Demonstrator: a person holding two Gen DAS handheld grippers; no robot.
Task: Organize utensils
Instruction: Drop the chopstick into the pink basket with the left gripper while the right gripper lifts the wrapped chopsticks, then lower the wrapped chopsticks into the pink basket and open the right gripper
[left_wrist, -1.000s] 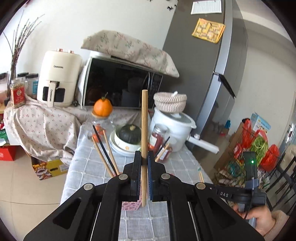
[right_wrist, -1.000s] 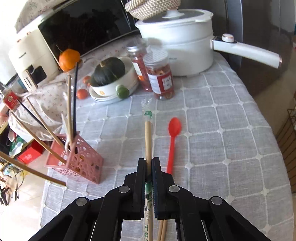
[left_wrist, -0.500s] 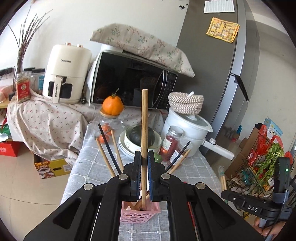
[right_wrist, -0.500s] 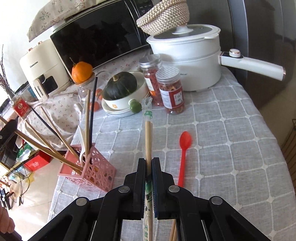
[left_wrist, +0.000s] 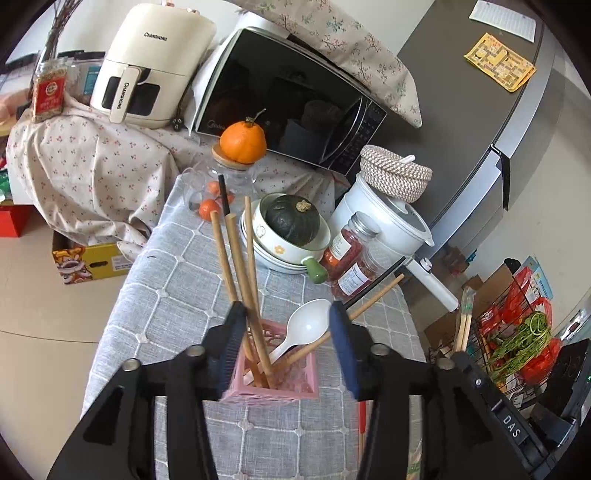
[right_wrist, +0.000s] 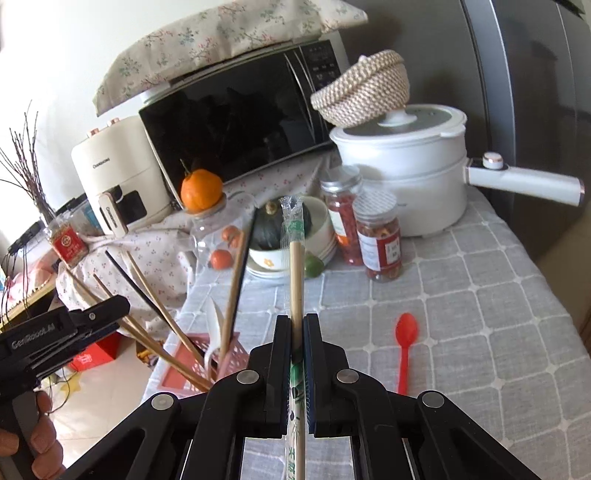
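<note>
The right gripper (right_wrist: 296, 345) pinched light, stiff, paper-sleeved wooden chopsticks (right_wrist: 295, 273) mid-shaft; the left gripper (left_wrist: 287, 338) was opening, nothing gripped, over the pink plastic lattice holder (left_wrist: 273, 386).

We see a pink lattice utensil basket (left_wrist: 273, 387) standing on the grey checked table (left_wrist: 177, 280). In it, three wooden chopsticks (left_wrist: 240, 266) lean away from us beside a black one (left_wrist: 222, 192), while a white spoon (left_wrist: 306, 325) and another wooden stick (left_wrist: 373, 295) tilt right. A wrapped pair of chopsticks (right_wrist: 295, 266) is pinched upright, its plastic sleeve crumpled at the tip. A red spoon (right_wrist: 405, 347) lies flat on the cloth, well apart from the basket.
</note>
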